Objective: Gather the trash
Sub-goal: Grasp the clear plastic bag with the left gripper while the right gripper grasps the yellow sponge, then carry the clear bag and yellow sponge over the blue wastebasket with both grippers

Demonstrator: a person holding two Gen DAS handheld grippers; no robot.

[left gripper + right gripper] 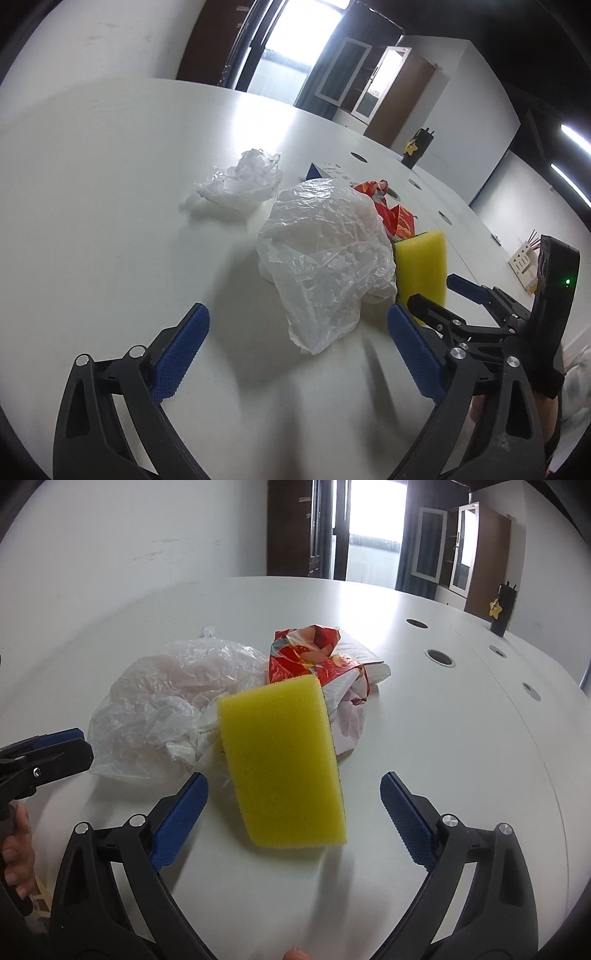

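Observation:
A crumpled clear plastic bag (325,258) lies on the white table (110,184), just ahead of my open, empty left gripper (295,347). It also shows in the right wrist view (166,709). A yellow sponge (284,764) stands on edge between the fingers of my open right gripper (291,812), not gripped; it shows in the left wrist view (421,269) too. A red printed wrapper (314,653) lies behind the sponge and bag. A second crumpled white bag (240,181) lies farther left.
A flat box with a blue end (321,171) lies behind the pile. A black cup with a yellow star (502,609) stands at the far right. Round cable holes (439,657) dot the table. The right gripper (480,306) shows in the left view.

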